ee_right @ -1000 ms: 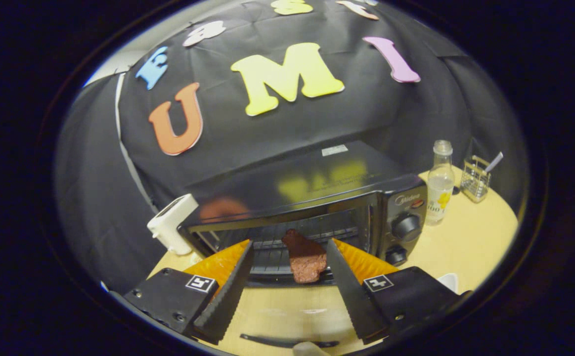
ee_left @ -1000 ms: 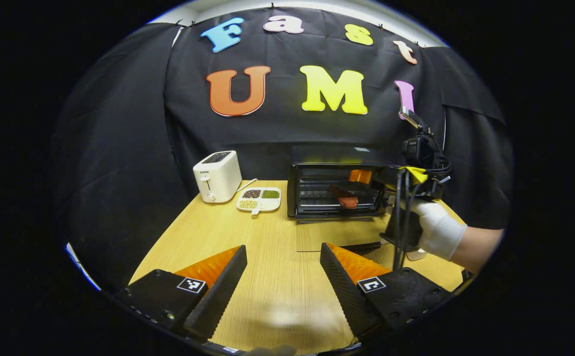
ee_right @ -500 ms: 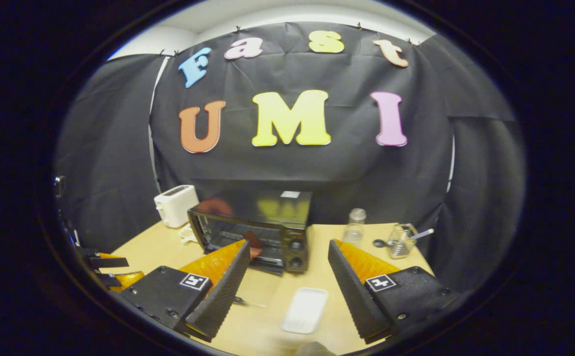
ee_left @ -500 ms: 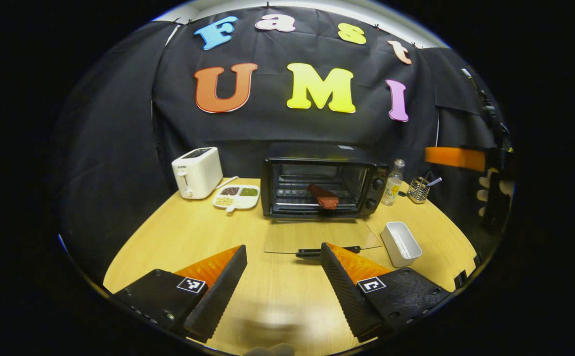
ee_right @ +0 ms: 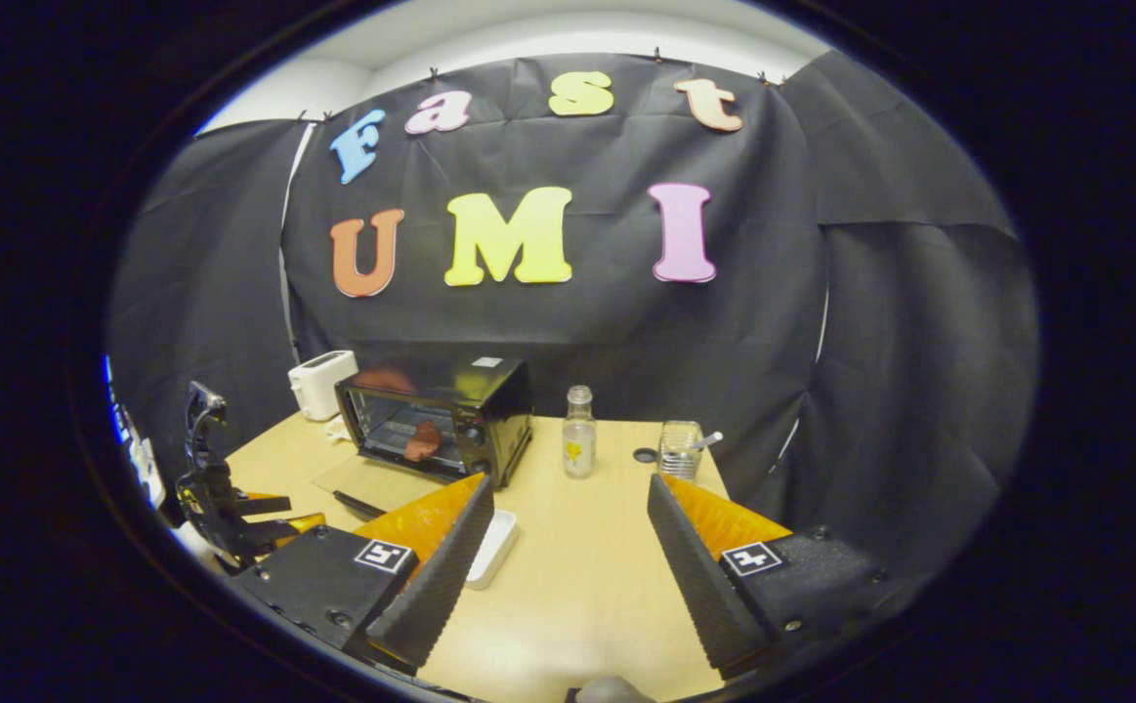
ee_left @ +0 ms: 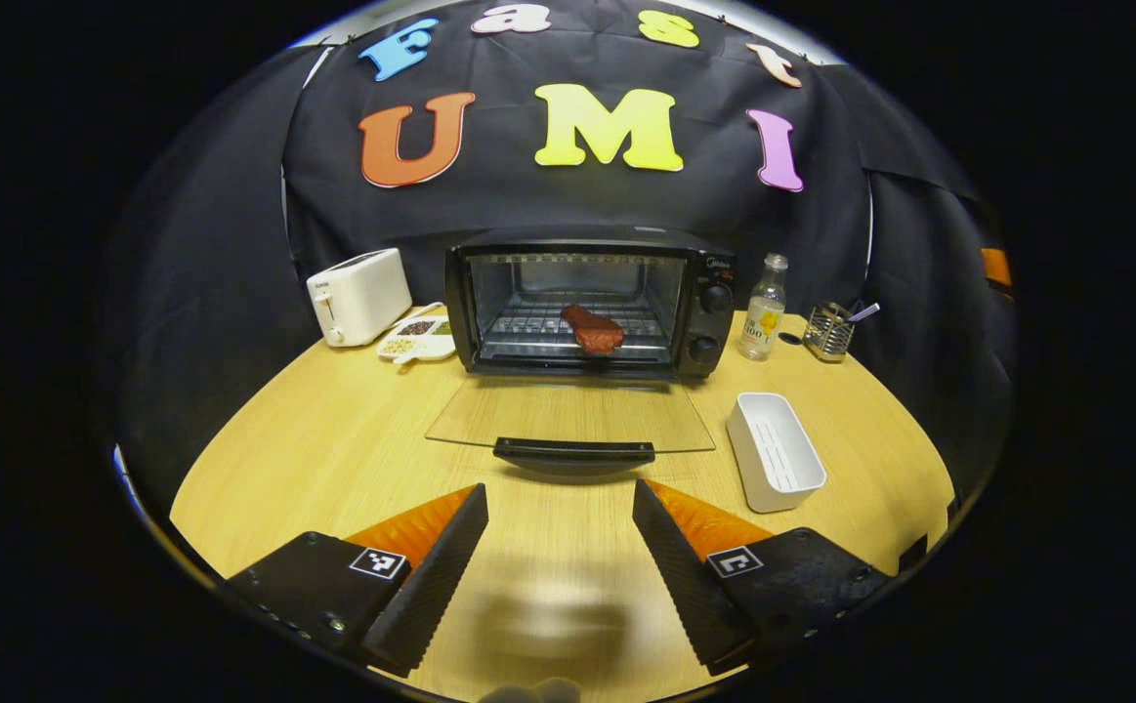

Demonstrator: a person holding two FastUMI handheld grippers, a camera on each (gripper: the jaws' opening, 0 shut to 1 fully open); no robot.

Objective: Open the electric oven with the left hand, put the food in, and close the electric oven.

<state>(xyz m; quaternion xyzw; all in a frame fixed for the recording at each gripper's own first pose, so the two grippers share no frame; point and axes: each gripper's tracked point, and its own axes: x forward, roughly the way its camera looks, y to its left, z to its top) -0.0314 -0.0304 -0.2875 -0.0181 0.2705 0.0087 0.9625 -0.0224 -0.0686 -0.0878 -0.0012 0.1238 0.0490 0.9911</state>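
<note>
Inside the electric oven (ee_left: 587,303) the food (ee_left: 594,330) lies on the rack; its glass door (ee_left: 572,418) hangs open, unclosed. Both grippers' jaws are released, the left gripper (ee_left: 558,547) facing the door handle (ee_left: 573,451).

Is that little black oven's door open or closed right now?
Open. The oven has its glass door folded down flat over the table, handle toward the camera, and the meat sits uncovered on the rack.
</note>
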